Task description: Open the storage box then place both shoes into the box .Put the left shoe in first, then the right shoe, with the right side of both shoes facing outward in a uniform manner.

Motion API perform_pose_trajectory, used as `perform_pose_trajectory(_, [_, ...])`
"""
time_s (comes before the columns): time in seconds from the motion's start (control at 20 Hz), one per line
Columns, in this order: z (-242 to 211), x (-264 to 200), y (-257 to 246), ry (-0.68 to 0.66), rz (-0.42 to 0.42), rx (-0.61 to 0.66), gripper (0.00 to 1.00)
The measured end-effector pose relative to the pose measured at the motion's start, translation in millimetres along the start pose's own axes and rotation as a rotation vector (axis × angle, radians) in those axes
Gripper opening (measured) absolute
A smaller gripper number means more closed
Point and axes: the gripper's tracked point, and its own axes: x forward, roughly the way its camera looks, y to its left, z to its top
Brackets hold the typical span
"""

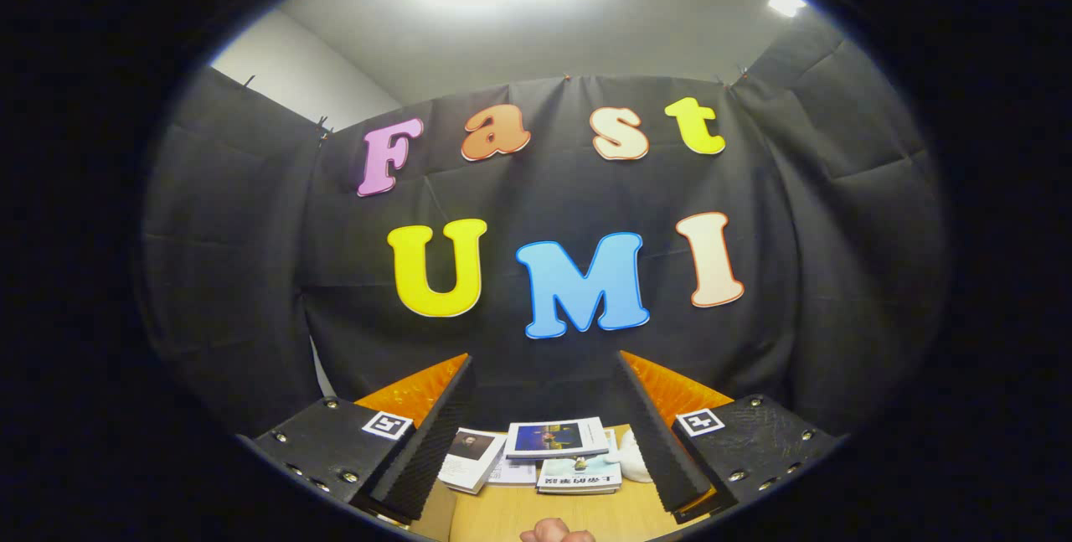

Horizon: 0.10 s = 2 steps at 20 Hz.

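In the gripper view the gripper (544,433) is held level and high, its fingers spread wide with nothing between them, likely a carrying pose rather than a reach. Beyond the fingers, a stack of books (559,450) lies on the wooden table (536,513), a white thing (630,456) just beside the stack and a hand (556,534) on its near side. I cannot tell where the storage box and shoes are.

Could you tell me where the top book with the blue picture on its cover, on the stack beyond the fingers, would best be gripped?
Probably by its near edge. The book with the blue picture cover lies flat atop other booklets on the wooden table, so a low approach from the near side seems best. The open gripper holds nothing.
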Motion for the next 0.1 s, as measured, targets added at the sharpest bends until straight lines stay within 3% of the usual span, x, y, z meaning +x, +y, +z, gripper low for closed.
perform_pose_trajectory(0.1, [-9.5,0.6,-30.1,-0.032,-0.004,-0.017,0.99])
